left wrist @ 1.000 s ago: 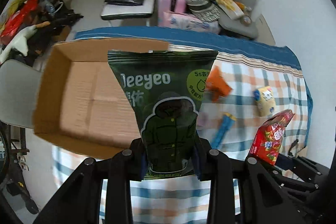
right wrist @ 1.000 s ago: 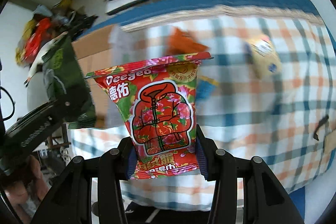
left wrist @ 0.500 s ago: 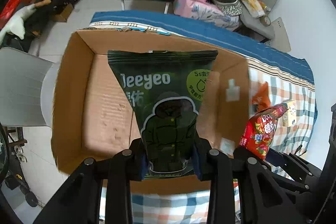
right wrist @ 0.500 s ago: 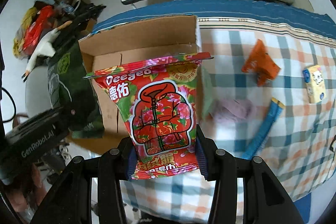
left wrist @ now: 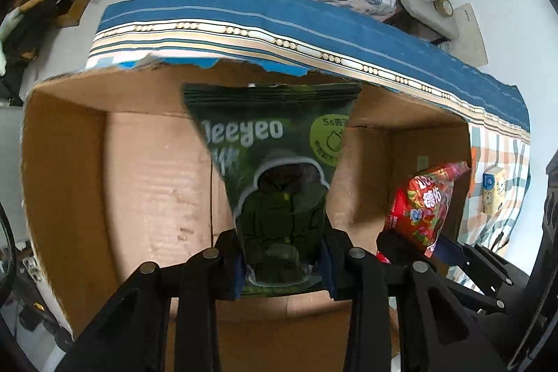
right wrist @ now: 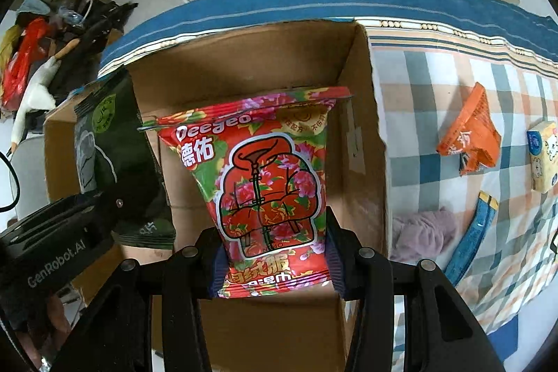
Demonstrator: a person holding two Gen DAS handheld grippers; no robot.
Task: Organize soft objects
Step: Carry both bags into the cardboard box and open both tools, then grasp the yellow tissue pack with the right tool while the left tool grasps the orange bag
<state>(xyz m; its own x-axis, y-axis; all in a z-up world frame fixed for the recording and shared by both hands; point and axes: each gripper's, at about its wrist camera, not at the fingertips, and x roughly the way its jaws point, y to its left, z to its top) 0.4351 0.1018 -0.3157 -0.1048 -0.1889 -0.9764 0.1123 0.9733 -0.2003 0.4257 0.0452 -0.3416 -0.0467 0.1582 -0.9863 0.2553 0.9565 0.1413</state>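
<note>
Gripping a dark green plastic wipes packet (left wrist: pixel 279 183) by its lower end, the left gripper (left wrist: pixel 283 262) holds it above the open brown cardboard box (left wrist: pixel 146 169). Beside it, the right gripper's (right wrist: pixel 275 267) fingers pinch a red floral plastic packet (right wrist: pixel 265 183) over the same box, near the counter's left edge.

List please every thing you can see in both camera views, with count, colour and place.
Green pack: one, dark green, held over the box.
Red pack: one, red floral, held over the box.
Cardboard box: one, brown, on the table's left part.
Orange packet: one, on the checked cloth.
Yellow pack: one, cloth's right edge.
Blue strip: one, on the cloth.
Pink cloth: one, beside the box.
Left gripper: black, shut.
Right gripper: black, shut.
</note>
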